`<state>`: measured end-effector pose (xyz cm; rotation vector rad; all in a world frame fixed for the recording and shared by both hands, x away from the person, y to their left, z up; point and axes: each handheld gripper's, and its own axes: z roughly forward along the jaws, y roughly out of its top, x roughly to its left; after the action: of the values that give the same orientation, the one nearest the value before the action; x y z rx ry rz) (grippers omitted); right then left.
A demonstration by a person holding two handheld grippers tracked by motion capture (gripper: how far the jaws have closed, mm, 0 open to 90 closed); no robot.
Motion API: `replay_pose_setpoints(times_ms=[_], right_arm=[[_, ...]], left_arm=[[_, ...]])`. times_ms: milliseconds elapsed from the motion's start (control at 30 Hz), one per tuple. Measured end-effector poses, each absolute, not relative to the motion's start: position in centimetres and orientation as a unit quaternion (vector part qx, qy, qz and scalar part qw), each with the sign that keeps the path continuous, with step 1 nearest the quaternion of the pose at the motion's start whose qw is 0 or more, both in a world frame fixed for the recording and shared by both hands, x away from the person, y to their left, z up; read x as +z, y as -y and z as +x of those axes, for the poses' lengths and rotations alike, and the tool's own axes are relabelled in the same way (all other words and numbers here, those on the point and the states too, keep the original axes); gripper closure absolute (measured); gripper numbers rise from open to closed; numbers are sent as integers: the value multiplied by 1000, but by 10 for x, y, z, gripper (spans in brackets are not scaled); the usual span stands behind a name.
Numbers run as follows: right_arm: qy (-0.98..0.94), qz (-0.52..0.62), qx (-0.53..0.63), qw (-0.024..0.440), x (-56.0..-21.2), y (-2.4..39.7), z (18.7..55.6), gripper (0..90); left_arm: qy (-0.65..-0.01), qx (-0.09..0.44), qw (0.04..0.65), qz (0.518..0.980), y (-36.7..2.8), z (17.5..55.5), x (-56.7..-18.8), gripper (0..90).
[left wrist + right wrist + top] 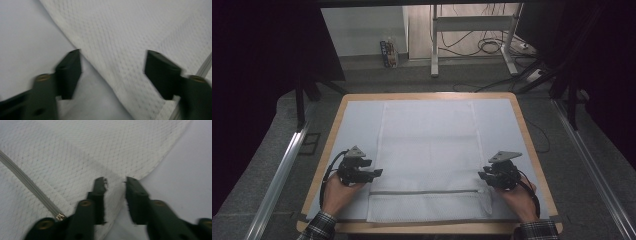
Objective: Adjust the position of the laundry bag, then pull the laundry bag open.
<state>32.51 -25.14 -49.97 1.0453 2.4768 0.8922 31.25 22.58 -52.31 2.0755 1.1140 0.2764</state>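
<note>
Item: white mesh bag [428,150], flat on a pale blue cover sheet [357,120] over a wooden table [532,145]. Near edge close to the person's side of the table; far edge close to the far side of the sheet. A zip [427,191] runs across it near the front, with a narrow band of mesh below.

Near, left: left hand [337,192], plaid cuff at the bottom of the high view, carrying the left gripper [374,173] with a grey three-cornered plate on top. It sits just beside the bag's left edge, above the zip line. The left gripper view adds what the high view cannot resolve: the left gripper [112,72] stands with jaws wide apart, the bag's hemmed left edge [100,67] running between them, neither pad pressing on it. The zip [205,67] shows at the right border.

Near, right: right hand [519,200] carrying the right gripper [484,176], at the bag's right edge, just above the zip's end. In the right gripper view the right gripper [116,182] shows a narrow gap between the jaws, the mesh edge [117,195] lying in it unclamped. This view alone reveals the metal zip pull [60,216] and zip tape [27,187].

Far: grey floor, desk frame legs [434,40] and loose cables [492,47] beyond the table.
</note>
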Motion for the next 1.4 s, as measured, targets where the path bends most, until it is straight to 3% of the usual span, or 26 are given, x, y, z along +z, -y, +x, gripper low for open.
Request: replay_pose_setpoints(times_ms=[33, 67, 100, 200, 333, 1133, 1267, 1400], right_arm=[[-864, 365, 311, 154, -500, 251, 325, 552], [-862, 362, 315, 163, -499, 252, 325, 411], [-862, 362, 315, 163, -499, 252, 325, 411], [-860, 354, 327, 170, -499, 253, 326, 261], [-859, 348, 332, 174, -499, 253, 325, 222], [-851, 365, 337, 170, -497, 264, 315, 210], [-848, 376, 339, 159, -494, 270, 308, 252], [-848, 382, 341, 138, -491, 275, 299, 349]], left_arm=[[-435, 108, 375, 811, -226, 312, -523, 186], [-434, 116, 376, 811, -223, 313, -523, 119], [-434, 116, 376, 811, -223, 313, -523, 84], [-430, 120, 364, 817, -220, 313, -525, 42], [-420, 123, 366, 821, -218, 311, -524, 26], [-398, 124, 379, 826, -200, 308, -519, 46], [-390, 125, 378, 830, -194, 306, -518, 50], [-385, 128, 378, 832, -193, 303, -518, 53]])
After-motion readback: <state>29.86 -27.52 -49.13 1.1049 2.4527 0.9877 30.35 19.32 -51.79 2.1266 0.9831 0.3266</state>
